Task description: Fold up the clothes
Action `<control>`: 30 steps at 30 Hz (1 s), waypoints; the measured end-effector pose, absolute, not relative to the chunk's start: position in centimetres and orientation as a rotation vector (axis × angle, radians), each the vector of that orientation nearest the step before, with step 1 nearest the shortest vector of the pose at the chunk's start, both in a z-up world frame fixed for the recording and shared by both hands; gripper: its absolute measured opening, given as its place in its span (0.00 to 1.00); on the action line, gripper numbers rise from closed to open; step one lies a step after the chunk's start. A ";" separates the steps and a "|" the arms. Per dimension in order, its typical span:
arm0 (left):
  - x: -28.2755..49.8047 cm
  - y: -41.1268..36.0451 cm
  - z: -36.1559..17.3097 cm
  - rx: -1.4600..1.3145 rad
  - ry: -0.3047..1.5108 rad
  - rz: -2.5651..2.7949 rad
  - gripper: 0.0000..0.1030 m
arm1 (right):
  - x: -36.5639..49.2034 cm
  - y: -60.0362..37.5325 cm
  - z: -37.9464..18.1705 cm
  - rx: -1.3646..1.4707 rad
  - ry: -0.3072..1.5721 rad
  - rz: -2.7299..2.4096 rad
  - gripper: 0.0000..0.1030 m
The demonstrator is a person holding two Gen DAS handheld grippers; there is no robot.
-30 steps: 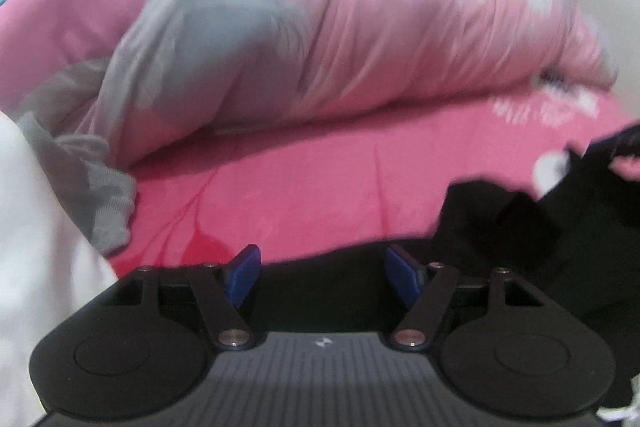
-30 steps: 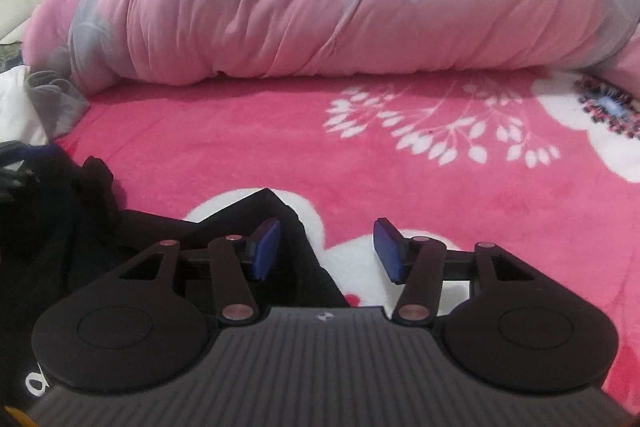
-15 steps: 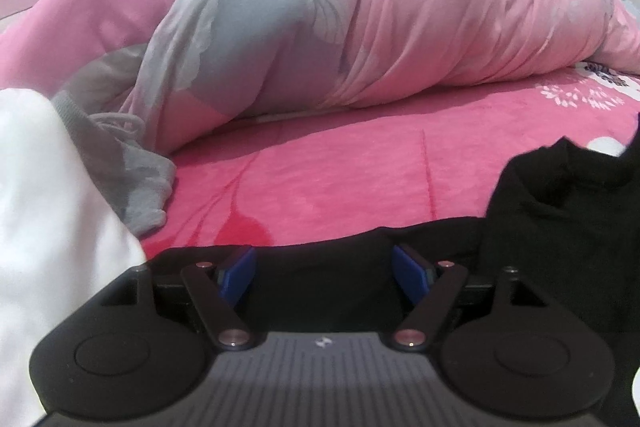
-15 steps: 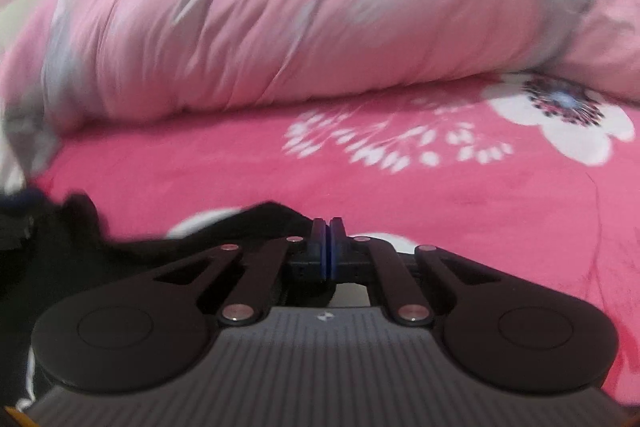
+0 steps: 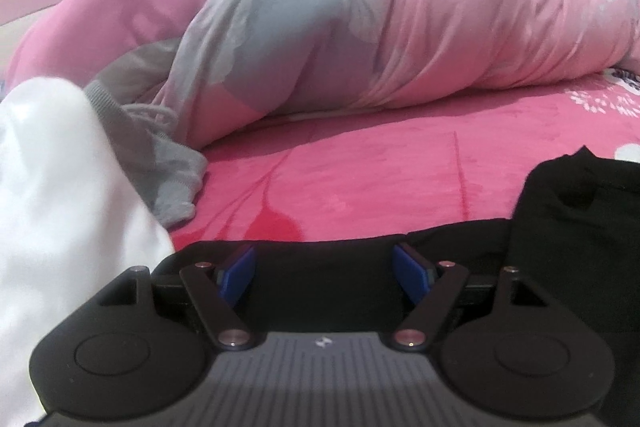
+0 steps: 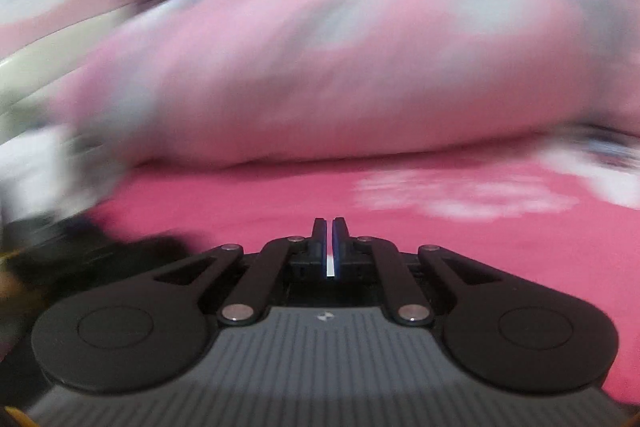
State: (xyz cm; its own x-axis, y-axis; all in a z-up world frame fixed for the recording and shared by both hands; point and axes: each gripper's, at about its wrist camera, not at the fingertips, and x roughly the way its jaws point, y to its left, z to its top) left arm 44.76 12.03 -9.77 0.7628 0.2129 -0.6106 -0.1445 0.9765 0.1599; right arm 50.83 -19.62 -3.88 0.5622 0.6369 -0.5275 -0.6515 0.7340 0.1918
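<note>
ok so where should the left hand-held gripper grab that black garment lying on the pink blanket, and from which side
Probably the near hem of the black garment, the thin flat edge running across between the open pads of the left hand-held gripper. Come in low and straight ahead along the pink blanket. To the right the cloth bunches into thick folds, a bulkier bite.

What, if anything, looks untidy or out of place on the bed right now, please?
The black garment lies bunched rather than flat on the pink blanket. A grey garment sits crumpled against the rolled duvet, beside something white. Nothing looks damaged.
</note>
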 end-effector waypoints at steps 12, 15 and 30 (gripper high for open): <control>44.7 12.4 -10.0 0.095 0.674 0.241 0.77 | 56.8 -5.7 -9.1 -0.097 0.824 0.812 0.00; 44.7 12.3 -10.0 0.108 0.674 0.252 0.80 | 57.4 -6.9 -8.6 -0.005 0.868 0.777 0.01; 41.8 11.2 -3.7 0.093 0.547 0.303 0.80 | 49.2 -26.4 2.5 0.277 0.683 0.522 0.43</control>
State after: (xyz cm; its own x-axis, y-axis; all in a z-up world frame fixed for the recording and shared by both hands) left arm 41.82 11.15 -3.70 0.8110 0.3080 -0.4973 -0.2587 0.9513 0.1674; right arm 49.21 -26.37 2.47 0.6546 0.5426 -0.5265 -0.3658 0.8367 0.4075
